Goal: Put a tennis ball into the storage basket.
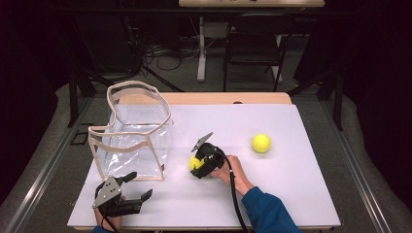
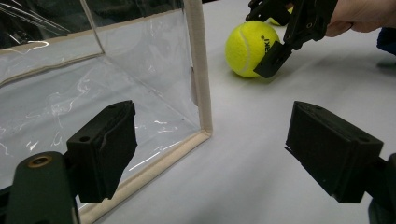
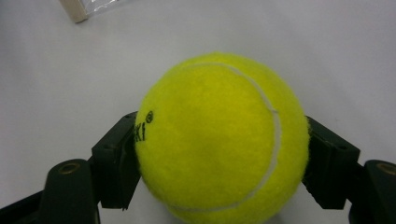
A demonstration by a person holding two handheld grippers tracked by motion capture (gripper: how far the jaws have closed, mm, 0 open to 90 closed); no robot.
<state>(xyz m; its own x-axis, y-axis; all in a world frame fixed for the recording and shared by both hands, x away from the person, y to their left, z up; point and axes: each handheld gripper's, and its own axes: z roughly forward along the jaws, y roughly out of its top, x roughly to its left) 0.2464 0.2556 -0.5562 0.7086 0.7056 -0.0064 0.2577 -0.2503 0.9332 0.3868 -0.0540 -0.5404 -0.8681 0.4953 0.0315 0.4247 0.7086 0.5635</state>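
1. Two balls lie on the table (image 1: pixel 291 204): one ball (image 1: pixel 195 162) sits between your right gripper's (image 1: pixel 201 164) jaws, which press on its two sides; whether it is lifted off the table you cannot tell from these views. The spare ball (image 1: pixel 261 143) rests well apart, out beyond your right fingers.
2. Your right hand (image 1: pixel 224 170) is plainly the nearer one to the held ball; a ball has no long axis, so the angle of grasp matters little.
3. Your left gripper (image 1: pixel 127 194) hangs with jaws wide apart and nothing between them, its fingers just beside the near corner of the clear bag (image 1: pixel 136 131).
4. That bag stands open-topped, off to the far side of your left fingers and near the held ball. If the ball goes there, its taped rim (image 2: pixel 200 65) is likely what stands in the way.
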